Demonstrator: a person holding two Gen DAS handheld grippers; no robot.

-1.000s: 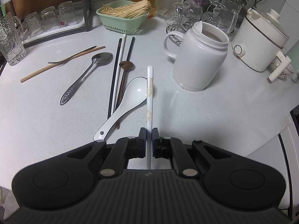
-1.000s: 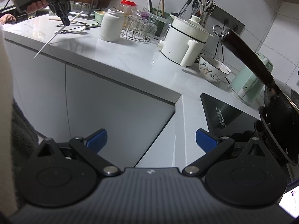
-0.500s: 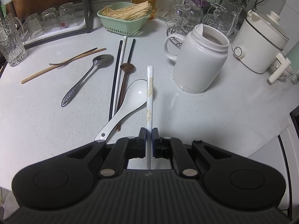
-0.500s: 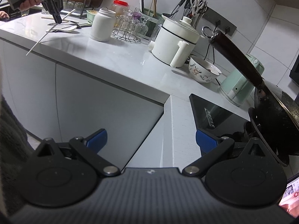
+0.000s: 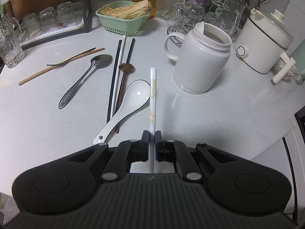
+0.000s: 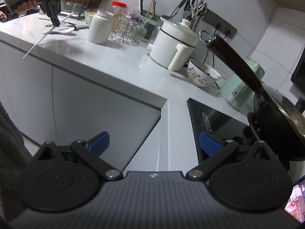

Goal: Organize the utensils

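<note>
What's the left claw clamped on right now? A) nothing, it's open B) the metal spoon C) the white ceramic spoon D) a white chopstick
D: the left claw is shut on a white chopstick that runs forward between its pads, while the metal spoon and the white ceramic spoon lie loose on the counter.

bare counter [image 5: 219,114] beside white jar [image 5: 202,66]
</note>
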